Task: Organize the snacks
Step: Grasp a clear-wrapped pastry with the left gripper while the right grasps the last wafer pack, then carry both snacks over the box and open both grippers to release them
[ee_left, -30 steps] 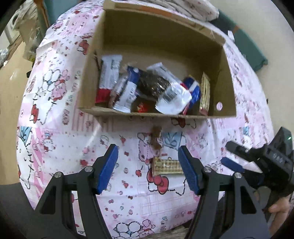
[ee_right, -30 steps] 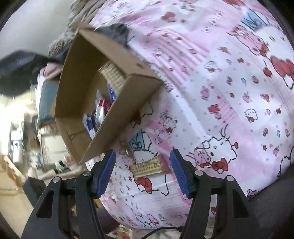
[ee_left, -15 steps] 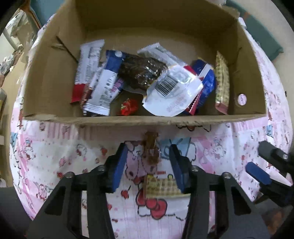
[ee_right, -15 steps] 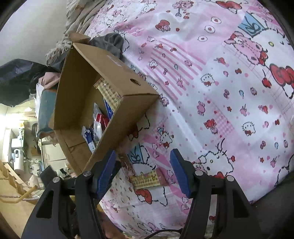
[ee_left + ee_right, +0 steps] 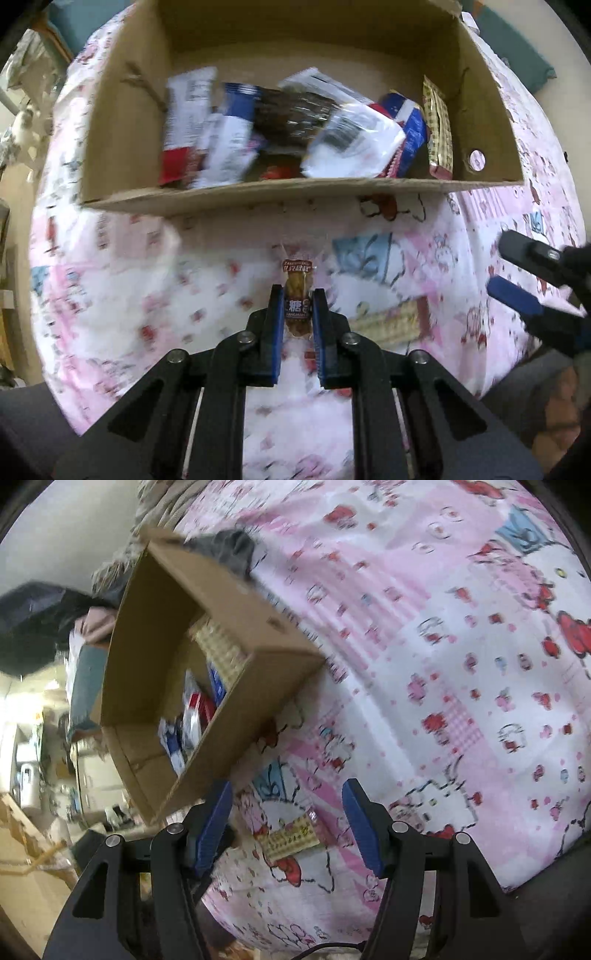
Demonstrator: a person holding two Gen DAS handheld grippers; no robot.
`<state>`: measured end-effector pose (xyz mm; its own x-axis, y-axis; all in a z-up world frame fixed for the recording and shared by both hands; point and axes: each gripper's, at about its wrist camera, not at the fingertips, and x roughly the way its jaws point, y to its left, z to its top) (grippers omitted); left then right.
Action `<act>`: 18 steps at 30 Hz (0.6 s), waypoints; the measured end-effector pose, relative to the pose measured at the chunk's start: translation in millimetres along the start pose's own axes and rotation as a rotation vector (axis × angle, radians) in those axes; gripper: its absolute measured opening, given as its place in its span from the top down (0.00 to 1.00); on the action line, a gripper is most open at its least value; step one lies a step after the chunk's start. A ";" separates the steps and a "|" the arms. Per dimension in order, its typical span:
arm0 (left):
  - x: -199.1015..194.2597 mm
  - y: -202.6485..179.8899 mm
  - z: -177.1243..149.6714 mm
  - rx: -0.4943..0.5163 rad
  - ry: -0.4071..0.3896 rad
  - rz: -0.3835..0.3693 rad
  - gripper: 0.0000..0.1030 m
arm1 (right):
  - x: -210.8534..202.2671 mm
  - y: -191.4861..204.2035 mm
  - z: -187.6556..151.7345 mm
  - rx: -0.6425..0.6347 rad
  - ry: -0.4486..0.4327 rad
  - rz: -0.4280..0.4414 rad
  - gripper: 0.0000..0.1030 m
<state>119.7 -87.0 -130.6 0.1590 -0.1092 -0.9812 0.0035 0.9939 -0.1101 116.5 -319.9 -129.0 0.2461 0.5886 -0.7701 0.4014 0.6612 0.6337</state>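
My left gripper (image 5: 298, 295) is shut on a small brown snack packet (image 5: 297, 291) with a red label, held just above the pink cartoon-print cloth. Ahead stands an open cardboard box (image 5: 295, 192) with several snack packets inside. A yellow checked wafer packet (image 5: 391, 323) lies on the cloth to the right of the left gripper. In the right wrist view this wafer packet (image 5: 291, 836) lies between the fingers of my open right gripper (image 5: 286, 812). The right gripper also shows in the left wrist view (image 5: 524, 280). The box (image 5: 236, 709) stands to its upper left.
The pink cartoon-print cloth (image 5: 461, 664) covers the whole surface. A grey cloth bundle (image 5: 232, 550) lies behind the box. A teal object (image 5: 517, 55) lies at the far right. Room clutter shows beyond the left edge (image 5: 37, 775).
My left gripper closed on the small brown snack packet and pulled back slightly from the box. My right gripper moved closer over the wafer packet and stays open.
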 end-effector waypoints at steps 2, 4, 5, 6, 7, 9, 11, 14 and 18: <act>-14.9 11.2 -4.7 0.003 -0.012 0.002 0.89 | 9.9 8.1 -4.4 -0.043 0.044 -0.010 0.37; -29.9 25.6 -9.0 0.000 -0.024 -0.001 0.89 | 21.9 18.4 -11.8 -0.102 0.102 -0.034 0.37; -36.8 31.7 -11.4 -0.005 -0.028 0.000 0.89 | 25.5 21.6 -15.9 -0.121 0.119 -0.043 0.37; -41.7 38.5 -11.8 -0.013 -0.031 -0.004 0.89 | 29.0 23.8 -21.6 -0.138 0.134 -0.053 0.37; -46.8 44.1 -12.3 -0.024 -0.034 -0.011 0.89 | 31.7 25.8 -27.6 -0.148 0.147 -0.058 0.37; -57.0 57.8 -17.6 -0.039 -0.045 -0.026 0.89 | 38.3 26.8 -39.2 -0.155 0.183 -0.067 0.37; -64.0 67.5 -20.2 -0.052 -0.068 -0.041 0.89 | 48.2 25.8 -46.3 -0.148 0.222 -0.076 0.37; -61.1 79.5 -19.9 -0.114 -0.077 -0.065 0.89 | 67.7 28.3 -46.4 -0.143 0.241 -0.132 0.38; -61.0 85.1 -18.8 -0.174 -0.073 -0.098 0.89 | 86.7 37.6 -45.7 -0.151 0.195 -0.226 0.36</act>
<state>91.7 3.9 -83.1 0.2375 -0.1973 -0.9511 -0.1468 0.9606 -0.2360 112.7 -222.7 -168.6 -0.0134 0.4878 -0.8729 0.2881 0.8378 0.4638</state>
